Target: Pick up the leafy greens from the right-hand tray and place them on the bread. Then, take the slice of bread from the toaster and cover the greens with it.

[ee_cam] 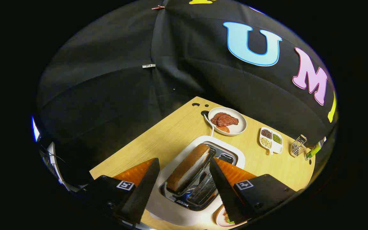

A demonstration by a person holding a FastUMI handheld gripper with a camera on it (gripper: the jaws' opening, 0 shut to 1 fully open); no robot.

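The gripper (180, 179) hangs over the toaster (203, 179) with its jaws spread wide, one finger on each side of the bread (188, 167), and it has hold of nothing. The slice stands up out of the left slot, tilted, its brown crust uppermost and its pale face turned toward the right finger. Neither finger touches it; the gap to the right finger is small (the left one is farther off). The toaster is white with a dark metal top, and it sits on a pale wooden table (158, 140). Under the right finger, a plate (221, 218) rim shows with a bit of greens (228, 220) on it; the finger hides the rest. Beyond the toaster is a bowl (227, 121) with meat (224, 119) in it. Farther to the right is a divided dish (271, 140) of beans, then a wire basket (298, 146).
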